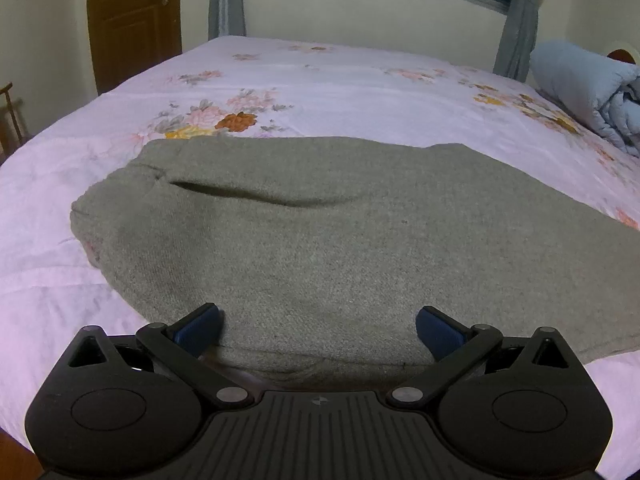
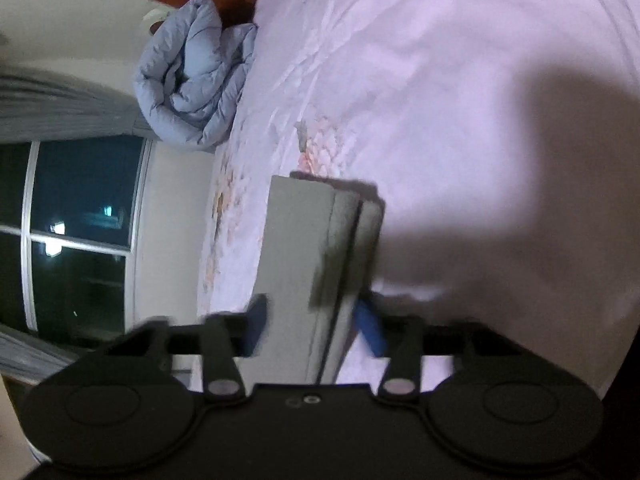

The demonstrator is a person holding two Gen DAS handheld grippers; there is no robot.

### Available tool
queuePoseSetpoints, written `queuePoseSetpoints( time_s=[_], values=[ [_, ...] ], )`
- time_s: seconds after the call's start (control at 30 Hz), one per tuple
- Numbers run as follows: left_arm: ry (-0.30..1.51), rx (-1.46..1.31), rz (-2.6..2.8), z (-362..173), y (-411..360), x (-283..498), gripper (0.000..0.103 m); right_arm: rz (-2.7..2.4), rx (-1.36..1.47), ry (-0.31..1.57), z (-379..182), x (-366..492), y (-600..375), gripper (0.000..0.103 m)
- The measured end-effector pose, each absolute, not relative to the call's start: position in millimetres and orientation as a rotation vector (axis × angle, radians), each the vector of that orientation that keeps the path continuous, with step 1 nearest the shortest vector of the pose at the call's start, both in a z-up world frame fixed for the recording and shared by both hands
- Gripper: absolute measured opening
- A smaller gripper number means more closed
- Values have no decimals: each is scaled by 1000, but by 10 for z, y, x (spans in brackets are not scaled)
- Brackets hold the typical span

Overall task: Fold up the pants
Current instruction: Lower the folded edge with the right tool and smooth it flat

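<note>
The grey knit pants (image 1: 320, 236) lie flat on the pink floral bed sheet (image 1: 320, 80), with a pocket slit showing near the far left. My left gripper (image 1: 318, 326) is open, its blue pads on either side of the pants' near edge. In the right wrist view, which is rolled sideways and blurred, my right gripper (image 2: 314, 326) is open with the stacked leg ends of the pants (image 2: 320, 248) between its blue pads. I cannot tell whether the pads touch the cloth.
A rolled light-blue quilt (image 1: 592, 88) lies at the bed's far right; it also shows in the right wrist view (image 2: 192, 80). A window with grey curtains (image 1: 520, 20) is behind the bed. A brown door (image 1: 132, 20) is at the far left.
</note>
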State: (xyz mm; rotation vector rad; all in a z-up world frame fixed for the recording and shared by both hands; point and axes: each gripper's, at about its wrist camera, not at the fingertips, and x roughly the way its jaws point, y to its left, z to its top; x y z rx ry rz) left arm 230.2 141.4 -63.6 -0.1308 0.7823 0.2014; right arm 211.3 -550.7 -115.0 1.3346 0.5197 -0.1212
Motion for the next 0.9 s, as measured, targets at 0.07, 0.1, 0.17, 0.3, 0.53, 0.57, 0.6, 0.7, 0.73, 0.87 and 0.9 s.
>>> queuePoseSetpoints(
  time_s=[0.07, 0.1, 0.17, 0.3, 0.53, 0.57, 0.6, 0.7, 0.73, 0.87, 0.9],
  values=[
    [785, -128, 205, -635, 1404, 2306, 103, -63, 1273, 509, -1018, 2071, -5550, 0],
    [785, -126, 205, -639, 1401, 2306, 103, -26, 1209, 481, -855, 2054, -5539, 0],
    [785, -126, 204, -642, 1401, 2308, 103, 27, 1134, 417, -653, 2016, -5510, 0],
    [789, -140, 198, -657, 1431, 2316, 103, -93, 1156, 542, -1127, 1974, -5629, 0],
    [776, -135, 207, -564, 1355, 2291, 103, -83, 1187, 544, -1231, 1995, -5645, 1],
    [756, -146, 183, -517, 1294, 2272, 103, -76, 1179, 549, -1229, 1993, -5654, 2],
    [739, -148, 160, -475, 1212, 2264, 103, -71, 1179, 550, -1239, 1988, -5658, 3],
    [721, -126, 101, -413, 873, 2301, 103, -55, 1207, 538, -1273, 1973, -5678, 5],
    [714, -132, 72, -414, 735, 2316, 103, -58, 1203, 538, -1260, 1975, -5677, 6],
    [732, -126, 13, -498, 147, 2427, 103, -76, 1167, 544, -1189, 1995, -5632, 8],
    [740, -103, 16, -565, -25, 2449, 103, -78, 1166, 544, -1182, 1996, -5628, 8]
  ],
)
